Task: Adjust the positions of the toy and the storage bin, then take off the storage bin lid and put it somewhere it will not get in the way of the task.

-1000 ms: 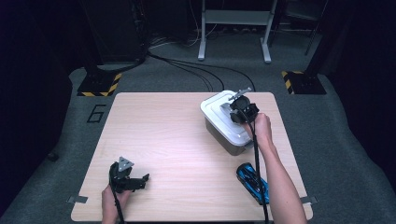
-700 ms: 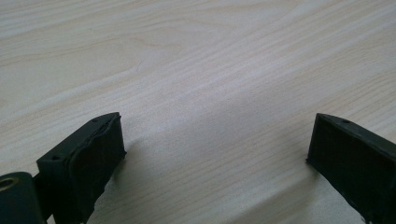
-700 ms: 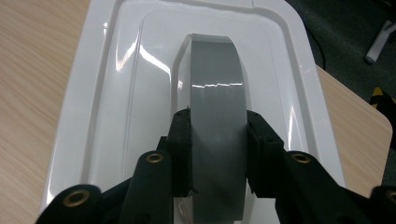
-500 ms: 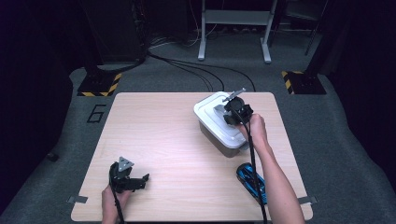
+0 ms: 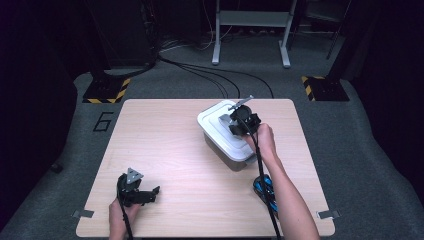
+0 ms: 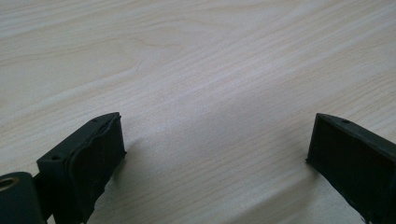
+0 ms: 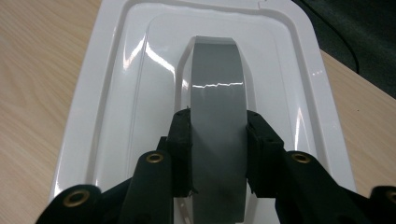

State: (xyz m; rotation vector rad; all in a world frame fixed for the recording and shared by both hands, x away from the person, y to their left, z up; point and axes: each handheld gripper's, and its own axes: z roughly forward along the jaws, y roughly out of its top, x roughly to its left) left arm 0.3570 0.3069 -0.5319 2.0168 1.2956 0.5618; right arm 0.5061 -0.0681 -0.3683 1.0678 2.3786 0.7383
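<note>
Wooden table carries a white lidded plastic bin right of centre. Right gripper clamps the lid's grey handle. Left gripper rests near the front-left corner, jaws apart, holding nothing.

The pale, matt wooden table shows fine wavy grain. At its two o'clock sits the glossy white plastic box lid, smooth with bright glints, bearing a smooth grey plastic handle with a soft sheen. The matt black plastic right gripper has brass-coloured metal rivets; its pads look rough-edged.
</note>
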